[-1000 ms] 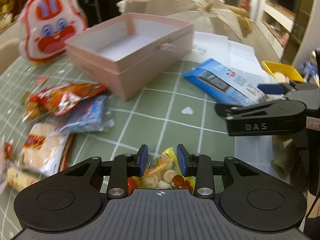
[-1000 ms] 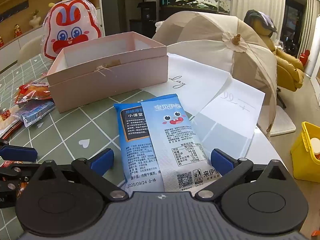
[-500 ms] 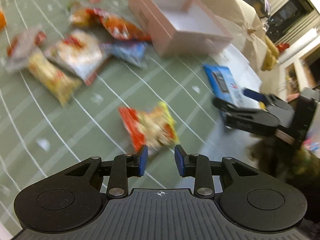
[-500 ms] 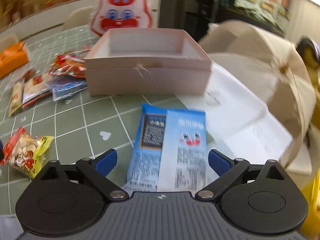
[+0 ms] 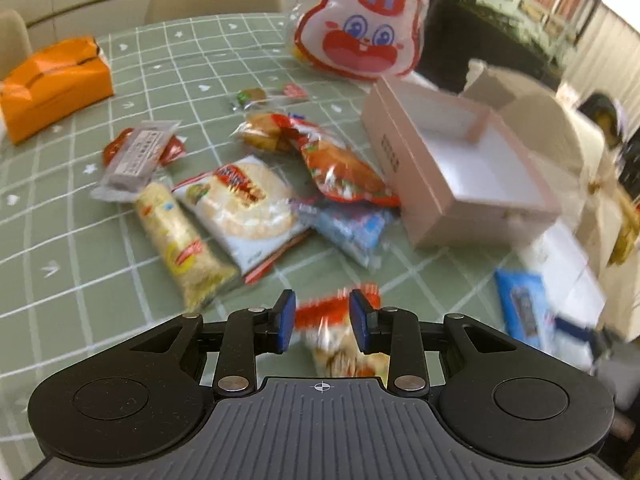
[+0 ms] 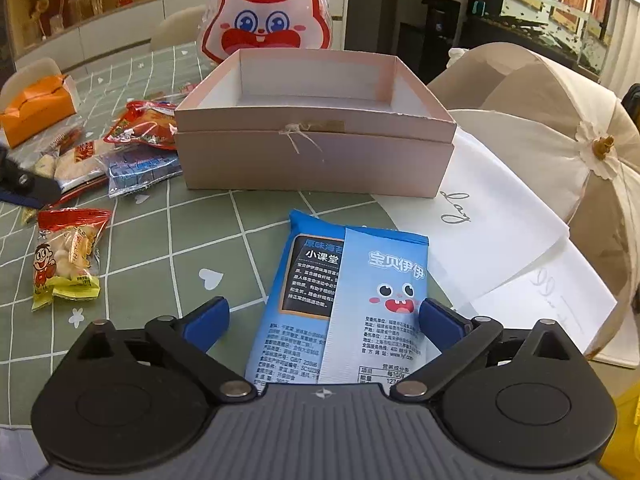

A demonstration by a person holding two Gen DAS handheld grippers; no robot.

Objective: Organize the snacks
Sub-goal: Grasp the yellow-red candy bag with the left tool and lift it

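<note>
Right wrist view, blue snack packet [image 6: 344, 300] lengthwise toward pink box [image 6: 316, 152]

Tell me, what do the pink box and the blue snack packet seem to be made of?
The pink box looks like stiff matte cardboard: flat walls, sharp edges, no shine, with a string bow on the front. The blue snack packet looks like thin printed plastic film, slightly glossy, with a seam down its back.
</note>
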